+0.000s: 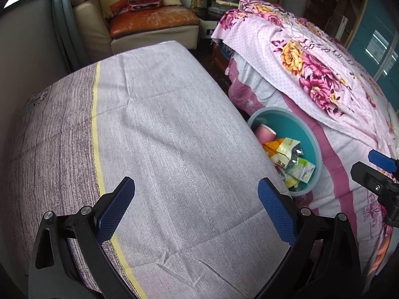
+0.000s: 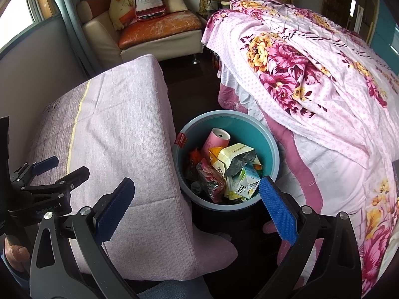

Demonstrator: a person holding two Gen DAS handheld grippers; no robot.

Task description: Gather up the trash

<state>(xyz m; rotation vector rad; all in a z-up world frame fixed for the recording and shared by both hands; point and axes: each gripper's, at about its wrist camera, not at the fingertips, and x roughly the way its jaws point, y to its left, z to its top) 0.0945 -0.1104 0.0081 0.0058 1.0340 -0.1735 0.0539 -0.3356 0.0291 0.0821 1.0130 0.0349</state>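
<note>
Both grippers are spread wide and empty: the left gripper hovers above the lilac-covered table, the right gripper hangs over the teal bin wedged between that table and the floral bed. The bin holds the trash: a pink paper cup, a crumpled snack bag, a green-and-white carton, and a red wrapper.

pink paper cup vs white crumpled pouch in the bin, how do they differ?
The pink paper cup keeps its round shape, while the white crumpled pouch is creased and flattened. The cup is plain pink with a white rim; the pouch is white with printed text and a silvery inside. The cup leans at the back of the pile; the pouch lies nearer the middle on top. Both sit inside the teal bin.
</note>
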